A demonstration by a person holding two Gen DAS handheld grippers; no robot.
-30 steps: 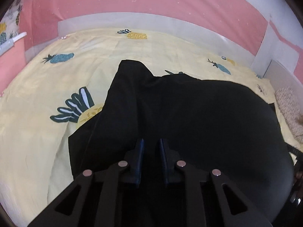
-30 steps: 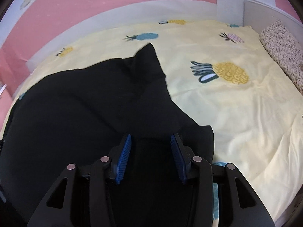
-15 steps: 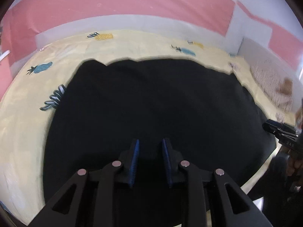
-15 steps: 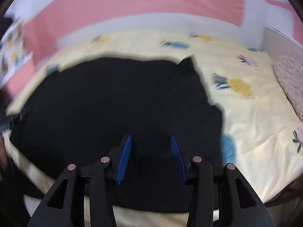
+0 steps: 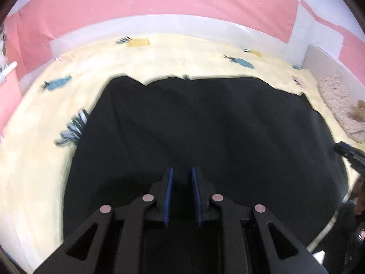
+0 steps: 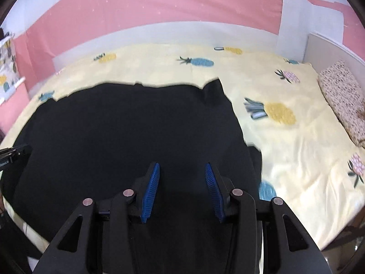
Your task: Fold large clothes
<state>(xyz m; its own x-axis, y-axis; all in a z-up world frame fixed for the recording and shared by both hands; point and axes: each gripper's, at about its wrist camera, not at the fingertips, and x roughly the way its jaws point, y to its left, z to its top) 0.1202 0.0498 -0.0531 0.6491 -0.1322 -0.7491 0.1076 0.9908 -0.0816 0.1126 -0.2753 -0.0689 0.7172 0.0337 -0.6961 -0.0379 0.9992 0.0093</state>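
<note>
A black garment (image 5: 205, 125) lies spread ahead of and beneath both grippers on the pineapple-print bed sheet (image 6: 296, 148). The left gripper (image 5: 181, 178) has its jaws narrowly parted, nothing visibly clamped; the right gripper (image 6: 182, 173) gapes wide above the cloth.

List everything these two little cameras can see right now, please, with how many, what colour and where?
black garment: one, black, spread over the near part of the bed.
bedsheet: one, pale yellow with pineapple prints, covering the bed.
pillow: one, speckled beige, at the bed's right edge.
wall: pink and white, behind the bed.
left gripper: one, black with blue pads, jaws narrowly apart above the garment.
right gripper: one, black with blue pads, jaws wide apart above the garment.
</note>
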